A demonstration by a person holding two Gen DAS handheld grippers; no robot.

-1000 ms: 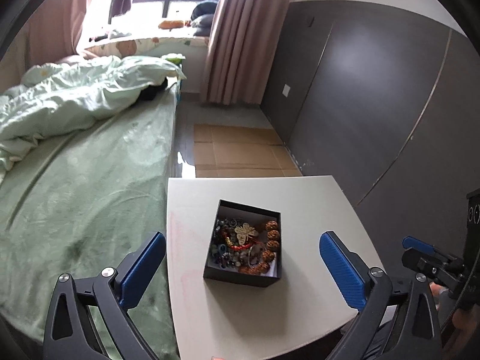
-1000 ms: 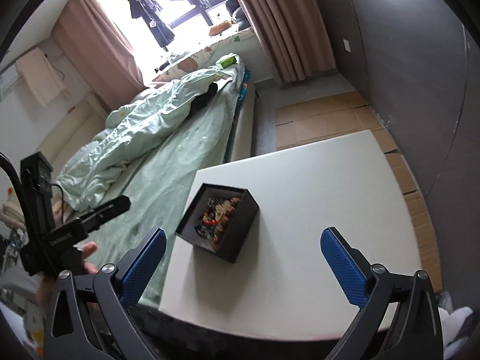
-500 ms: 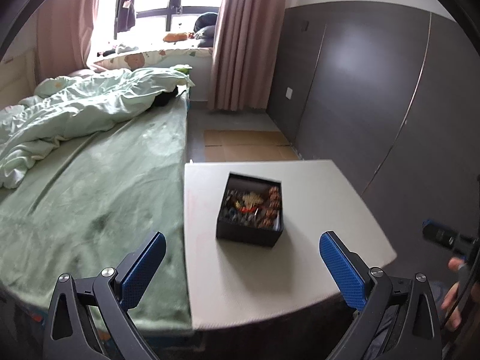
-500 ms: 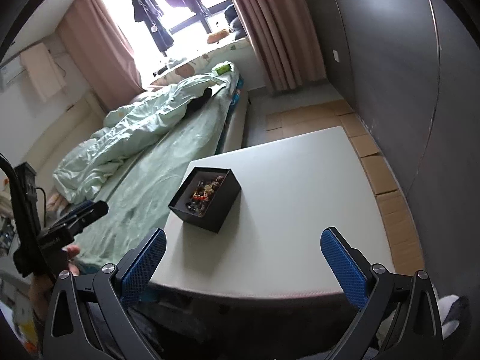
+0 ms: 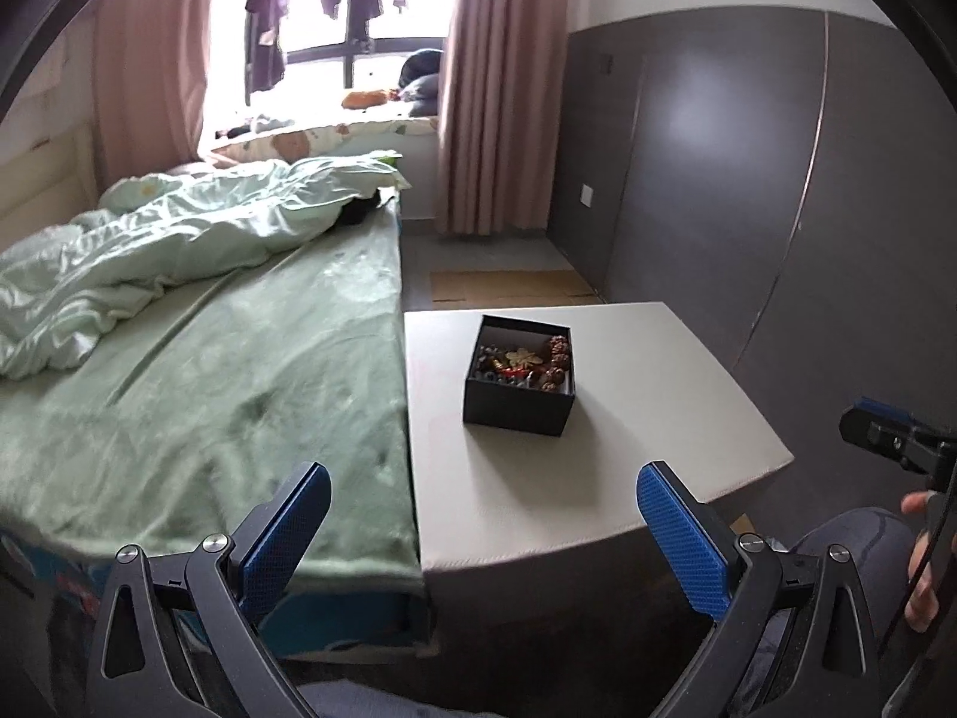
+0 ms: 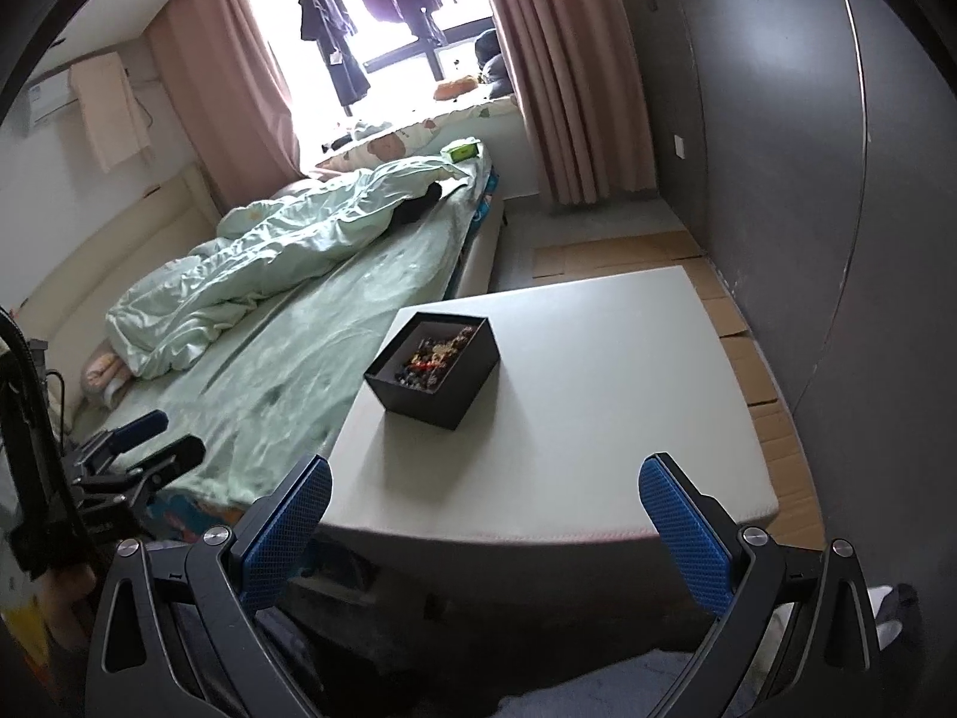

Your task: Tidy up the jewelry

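Both grippers have pulled back from the table since a second ago, so the black jewelry box [image 5: 519,382] now looks smaller and farther off.

Left wrist view: the left gripper [image 5: 483,523] is wide open and holds nothing. The open box, full of beads and trinkets, sits on the white table [image 5: 628,431] beside a green bed [image 5: 239,371].

Right wrist view: the right gripper [image 6: 485,517] is also spread wide and empty, hovering off the table's near edge. The box stands toward the table's left side.
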